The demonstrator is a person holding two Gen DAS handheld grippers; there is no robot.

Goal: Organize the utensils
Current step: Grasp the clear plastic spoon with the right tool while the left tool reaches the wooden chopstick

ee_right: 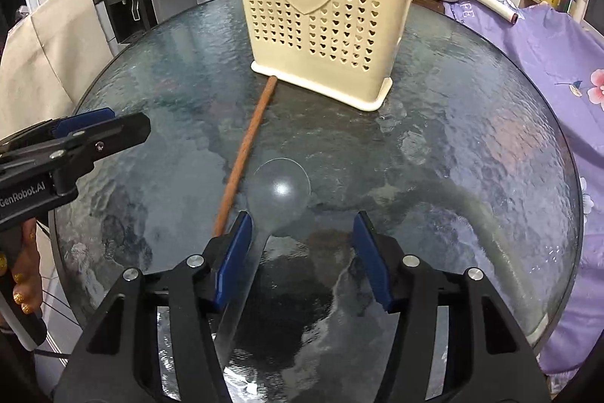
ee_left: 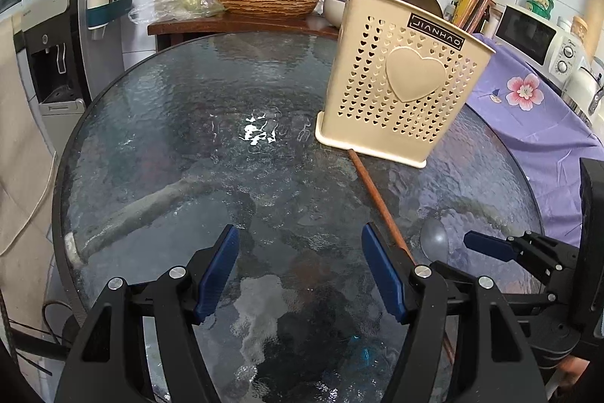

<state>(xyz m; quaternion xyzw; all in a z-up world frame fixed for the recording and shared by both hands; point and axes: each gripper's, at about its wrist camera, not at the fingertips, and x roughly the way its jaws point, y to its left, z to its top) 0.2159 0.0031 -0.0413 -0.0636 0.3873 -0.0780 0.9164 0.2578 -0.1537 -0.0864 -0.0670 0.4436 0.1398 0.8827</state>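
Spoon point(ee_right: 279, 187) and wooden chopstick point(ee_right: 247, 153) lie side by side on the round glass table point(ee_right: 472, 146), the chopstick's far tip touching the base of the cream heart-patterned utensil holder point(ee_right: 321, 14). Over the spoon's handle the right gripper point(ee_right: 302, 233) stands spread, its left pad just beside the handle. Nearby the left gripper point(ee_left: 300, 244) hangs spread and empty above bare glass.

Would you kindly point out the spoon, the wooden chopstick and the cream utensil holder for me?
spoon point(ee_right: 281, 189): right wrist view, middle of its bowl.
wooden chopstick point(ee_right: 247, 153): right wrist view, mid-shaft.
cream utensil holder point(ee_left: 413, 72): left wrist view, raised heart on its front.
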